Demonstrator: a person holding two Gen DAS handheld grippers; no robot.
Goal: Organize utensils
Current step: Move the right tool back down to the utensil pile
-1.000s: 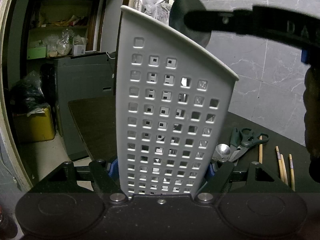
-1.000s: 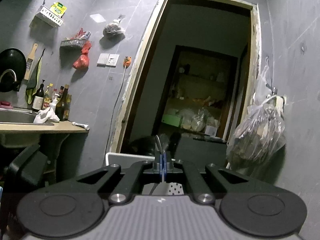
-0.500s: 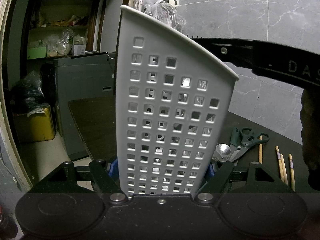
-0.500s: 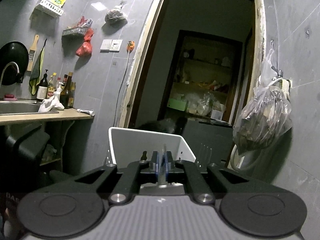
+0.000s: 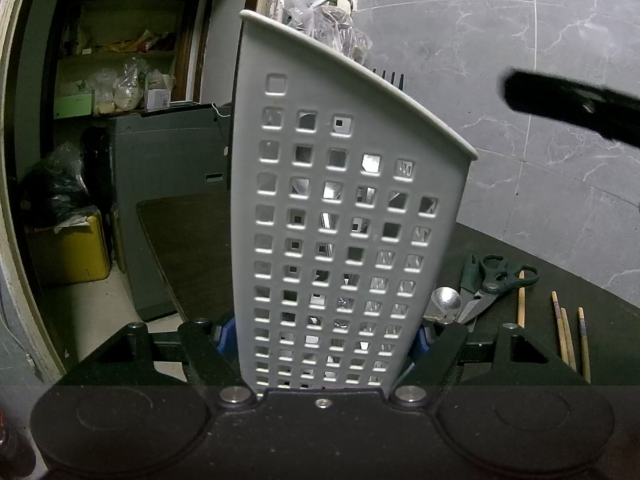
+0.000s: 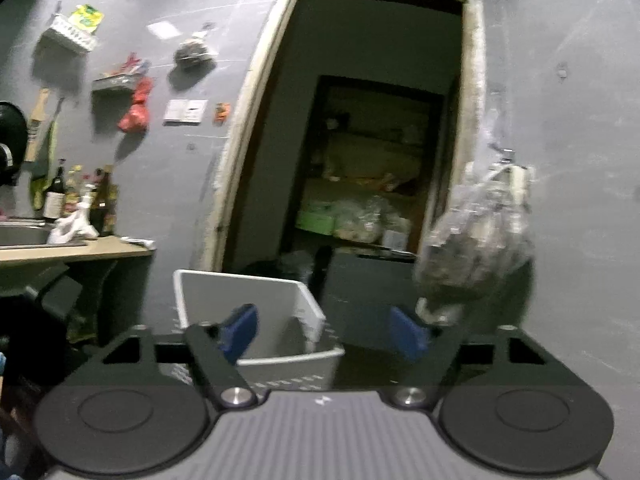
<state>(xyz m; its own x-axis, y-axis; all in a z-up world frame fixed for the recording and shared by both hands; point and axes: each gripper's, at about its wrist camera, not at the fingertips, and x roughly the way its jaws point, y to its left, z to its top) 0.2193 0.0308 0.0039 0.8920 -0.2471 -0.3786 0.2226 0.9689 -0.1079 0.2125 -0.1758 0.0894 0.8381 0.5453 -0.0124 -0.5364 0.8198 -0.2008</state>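
Your left tongs [image 5: 325,330] pinch the white caddy [image 5: 340,216] upright. Your right tongs [image 6: 323,330] are spread wide, holding nothing, above it.

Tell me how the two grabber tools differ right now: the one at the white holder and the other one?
The left gripper has its blue pads pressed on the sides of the white utensil holder; the right gripper is spread wide and holds nothing. The left sits low at the holder's base; the right is above its open top. Both are black with blue pads.
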